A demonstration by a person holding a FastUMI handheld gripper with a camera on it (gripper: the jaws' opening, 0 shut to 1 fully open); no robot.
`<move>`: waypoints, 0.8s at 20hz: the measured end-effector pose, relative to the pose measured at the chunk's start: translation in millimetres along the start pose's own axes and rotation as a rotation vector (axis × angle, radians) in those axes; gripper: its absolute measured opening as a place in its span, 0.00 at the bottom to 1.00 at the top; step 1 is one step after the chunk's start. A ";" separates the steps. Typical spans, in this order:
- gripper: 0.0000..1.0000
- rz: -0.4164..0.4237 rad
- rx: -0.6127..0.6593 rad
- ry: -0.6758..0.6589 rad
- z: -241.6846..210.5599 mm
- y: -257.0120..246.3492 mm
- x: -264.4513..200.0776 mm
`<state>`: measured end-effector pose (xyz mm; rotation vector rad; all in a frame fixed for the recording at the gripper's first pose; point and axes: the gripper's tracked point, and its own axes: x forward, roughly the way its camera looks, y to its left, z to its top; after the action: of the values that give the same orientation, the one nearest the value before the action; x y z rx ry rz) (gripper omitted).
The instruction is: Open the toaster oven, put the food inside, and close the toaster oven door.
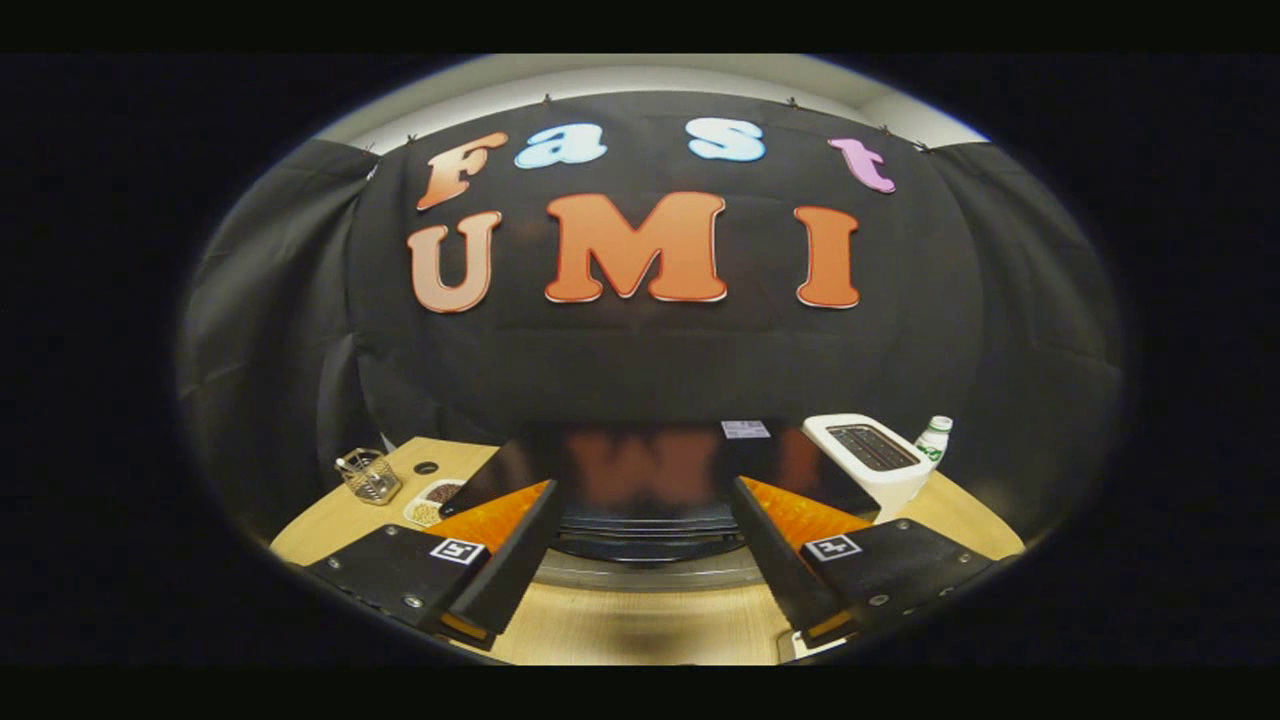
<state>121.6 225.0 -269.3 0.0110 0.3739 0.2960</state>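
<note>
I hold the gripper [640, 555] with fingers spread, nothing between them, facing the oven [640, 480] just ahead (door seemingly closed). Opening comes first, I judge: reach its handle [645, 578]. Food [432, 505] waits left.

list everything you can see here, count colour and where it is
toaster oven: 1, black with glossy top, on the table just ahead of the fingers
toaster: 1, white, right of the oven
bottle: 1, white with green label, behind the toaster
wire basket: 1, metal, left of the oven
dish: 1, pale, holding brown food, beside the basket
table: 1, light wood, under everything
gripper: 1, fingers apart, holding nothing, framing the oven front
</note>
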 end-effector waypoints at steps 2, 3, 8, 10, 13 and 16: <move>1.00 -0.008 0.001 0.047 -14.7 -0.5 12.7; 1.00 -0.010 0.004 0.059 -18.5 0.8 15.6; 1.00 -0.017 0.012 0.084 -27.3 1.4 23.7; 0.99 -0.021 0.010 0.088 -28.3 1.7 22.3; 1.00 -0.014 0.000 0.111 -29.6 6.0 17.7; 1.00 -0.018 0.002 0.121 -29.4 4.9 12.8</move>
<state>120.9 232.1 -301.0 -0.0082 0.4941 0.2796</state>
